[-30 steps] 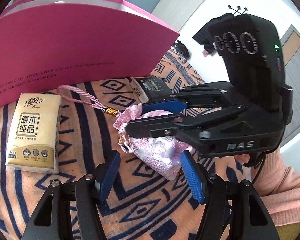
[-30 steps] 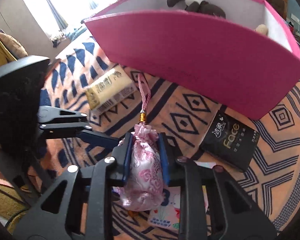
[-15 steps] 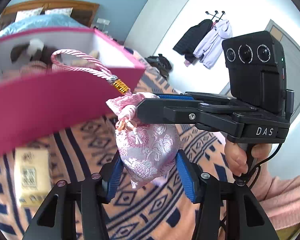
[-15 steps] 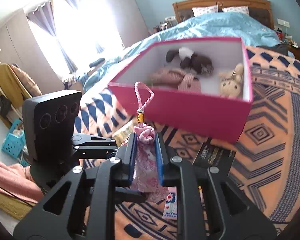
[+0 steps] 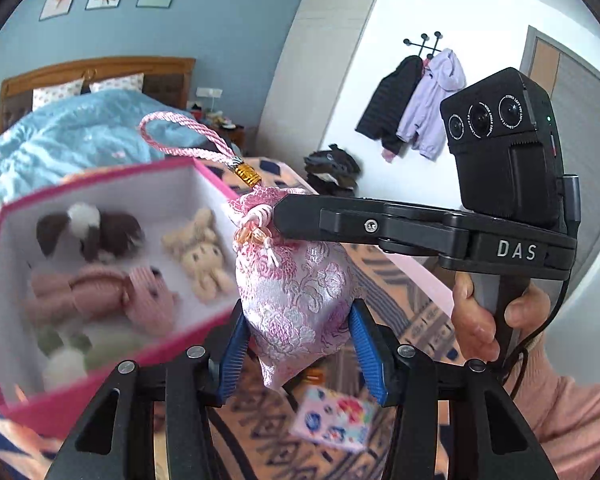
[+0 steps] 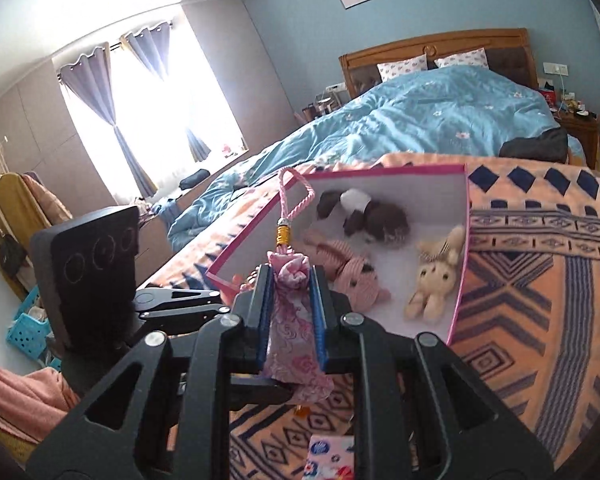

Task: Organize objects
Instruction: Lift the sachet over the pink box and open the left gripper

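Pink brocade pouch (image 6: pixel 294 322) held up in the air, clamped flat between the blue pads of the right gripper (image 6: pixel 291 312), jaws nearly closed on it. Twisted pink cord loop (image 6: pixel 294 196) with a gold bead sticks up from the pouch neck. Pouch hangs in front of and above the near edge of the pink box (image 6: pixel 460 256), not inside it.

In the left wrist view the same pouch (image 5: pixel 296 292) sits between the left gripper's (image 5: pixel 296 348) blue pads, which are spread wide at the pouch's lower sides; whether they touch the fabric, cannot tell. Right gripper's finger reaches in from the right at the pouch neck, person's hand (image 5: pixel 484 312) on its handle.

Box is open, white inside, holding a brown-and-white plush (image 6: pixel 360 212), a pink knitted plush (image 6: pixel 348 268) and a beige bunny (image 6: pixel 436 276). Box rests on an orange patterned blanket (image 6: pixel 540 300). Small floral tissue pack (image 5: pixel 334 416) lies on the blanket below the pouch. Bed with blue quilt (image 6: pixel 420 120) behind.
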A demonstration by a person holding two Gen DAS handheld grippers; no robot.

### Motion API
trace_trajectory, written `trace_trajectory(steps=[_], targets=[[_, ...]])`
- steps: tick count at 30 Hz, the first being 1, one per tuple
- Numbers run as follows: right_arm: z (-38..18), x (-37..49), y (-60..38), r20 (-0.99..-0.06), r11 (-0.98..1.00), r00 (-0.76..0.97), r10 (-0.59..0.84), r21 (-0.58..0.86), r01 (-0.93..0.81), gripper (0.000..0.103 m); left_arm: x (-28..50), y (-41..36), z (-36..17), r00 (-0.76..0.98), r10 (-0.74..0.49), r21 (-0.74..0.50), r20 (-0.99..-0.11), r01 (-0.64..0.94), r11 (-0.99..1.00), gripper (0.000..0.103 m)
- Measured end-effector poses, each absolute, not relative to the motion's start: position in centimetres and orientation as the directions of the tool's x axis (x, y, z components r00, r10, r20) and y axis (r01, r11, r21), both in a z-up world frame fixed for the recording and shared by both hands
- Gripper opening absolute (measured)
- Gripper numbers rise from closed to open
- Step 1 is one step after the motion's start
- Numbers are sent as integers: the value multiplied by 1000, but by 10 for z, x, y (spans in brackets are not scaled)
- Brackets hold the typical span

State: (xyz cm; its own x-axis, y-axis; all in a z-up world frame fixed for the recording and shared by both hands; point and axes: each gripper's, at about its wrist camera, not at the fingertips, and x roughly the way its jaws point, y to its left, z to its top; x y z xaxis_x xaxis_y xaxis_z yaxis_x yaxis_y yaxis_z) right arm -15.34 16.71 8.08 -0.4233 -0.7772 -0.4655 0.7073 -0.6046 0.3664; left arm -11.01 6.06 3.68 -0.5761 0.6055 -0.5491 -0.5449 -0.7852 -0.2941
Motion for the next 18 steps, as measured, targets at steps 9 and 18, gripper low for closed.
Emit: trace_trajectory(steps=[9, 18], targets=[[95, -202, 163, -443, -641, -480, -757, 364, 676, 20, -164, 63, 54, -620, 543, -245, -566, -502, -829, 50], [80, -237, 160, -485, -685, -499, -718, 363, 632, 20, -199, 68, 43, -612, 490, -234, -621, -451, -861, 50]])
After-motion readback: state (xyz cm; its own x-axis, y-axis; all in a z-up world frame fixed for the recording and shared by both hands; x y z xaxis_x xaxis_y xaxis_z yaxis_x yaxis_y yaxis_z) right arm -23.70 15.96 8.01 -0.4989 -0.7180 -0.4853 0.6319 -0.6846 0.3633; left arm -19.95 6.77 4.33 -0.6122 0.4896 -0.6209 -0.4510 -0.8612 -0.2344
